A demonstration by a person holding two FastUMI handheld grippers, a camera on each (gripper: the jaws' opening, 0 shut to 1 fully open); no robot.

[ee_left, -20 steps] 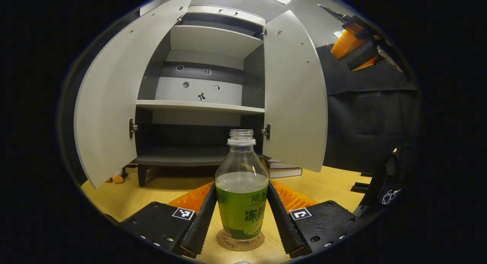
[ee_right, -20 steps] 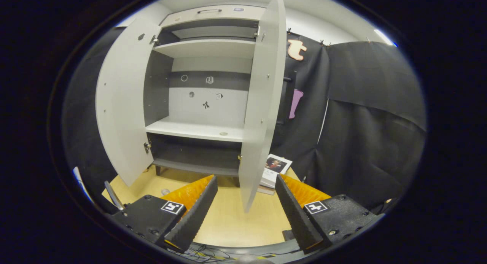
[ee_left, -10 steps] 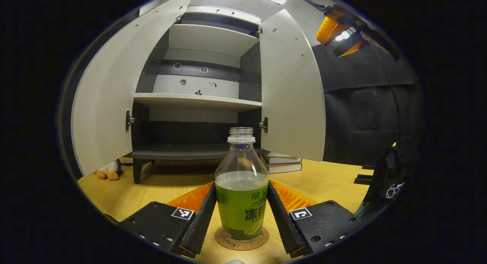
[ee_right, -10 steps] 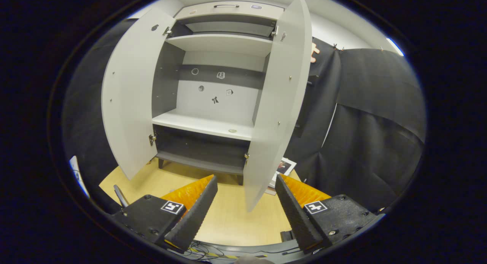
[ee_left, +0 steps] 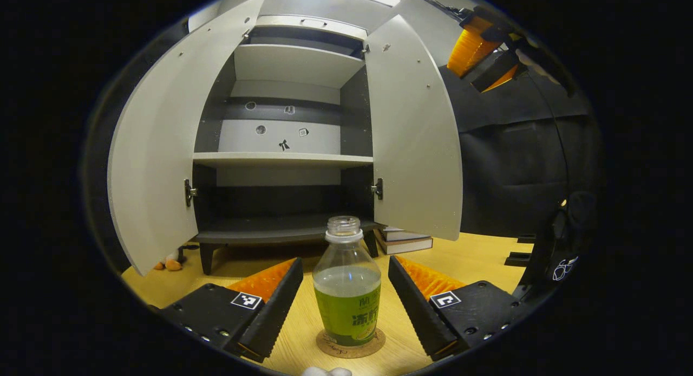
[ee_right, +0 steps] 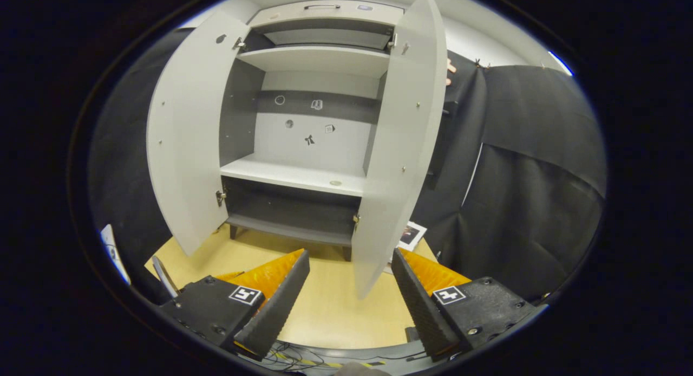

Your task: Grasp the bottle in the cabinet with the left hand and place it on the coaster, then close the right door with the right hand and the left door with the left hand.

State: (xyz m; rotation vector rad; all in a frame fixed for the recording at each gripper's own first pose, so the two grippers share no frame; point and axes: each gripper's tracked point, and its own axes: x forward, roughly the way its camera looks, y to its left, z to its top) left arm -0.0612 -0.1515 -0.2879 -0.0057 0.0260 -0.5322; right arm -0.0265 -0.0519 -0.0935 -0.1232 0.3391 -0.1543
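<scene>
Between the left gripper's (ee_left: 342, 305) spread, empty fingers (ee_left: 270, 311), the bottle (ee_left: 347, 289) stands untouched on the coaster (ee_left: 350, 348).

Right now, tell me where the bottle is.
In the left gripper view, the bottle stands upright on the coaster on the wooden table, between the open left gripper fingers, in front of the open cabinet.
</scene>
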